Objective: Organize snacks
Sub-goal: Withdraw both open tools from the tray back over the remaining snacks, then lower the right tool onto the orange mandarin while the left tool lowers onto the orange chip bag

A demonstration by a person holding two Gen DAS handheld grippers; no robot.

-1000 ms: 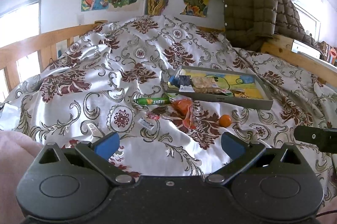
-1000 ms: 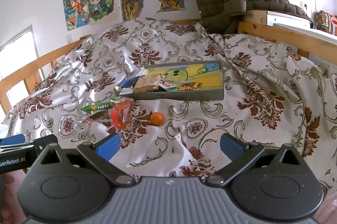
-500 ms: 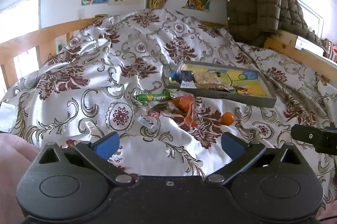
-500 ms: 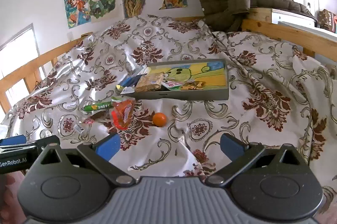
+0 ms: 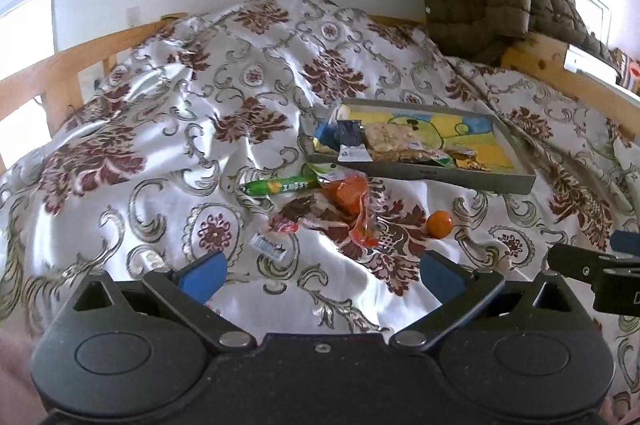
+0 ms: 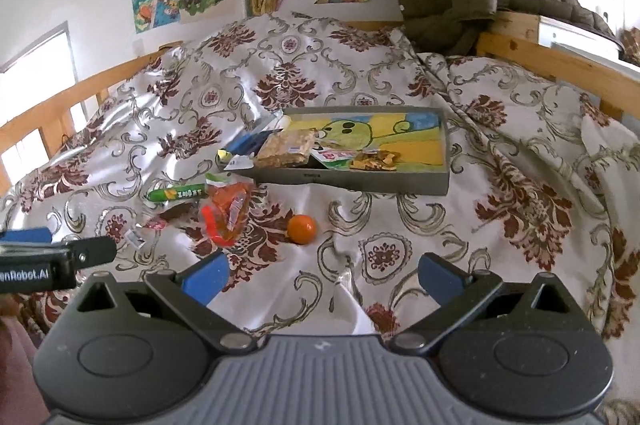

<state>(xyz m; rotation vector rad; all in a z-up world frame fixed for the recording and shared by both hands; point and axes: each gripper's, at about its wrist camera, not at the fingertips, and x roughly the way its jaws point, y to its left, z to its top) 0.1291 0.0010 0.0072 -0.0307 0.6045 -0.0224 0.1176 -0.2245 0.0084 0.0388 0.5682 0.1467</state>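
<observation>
I see a grey tray (image 6: 360, 181) mid-frame holding several packets at its left end; below-left lie a green stick (image 6: 178, 193), an orange wrapper (image 6: 226, 211) and a round orange candy (image 6: 302, 229)

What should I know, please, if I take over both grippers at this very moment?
Left gripper: jaws open, holding nothing, above the bedspread.
Right gripper: jaws open, holding nothing.
Tray: on the bed, already holding a blue packet, a cracker pack and some small wrappers.
Left to do, all loose on the bedspread in front of the tray: green tube, orange bag, small red wrapper, white wrapper and the orange.
Nothing is being carried right now.
</observation>
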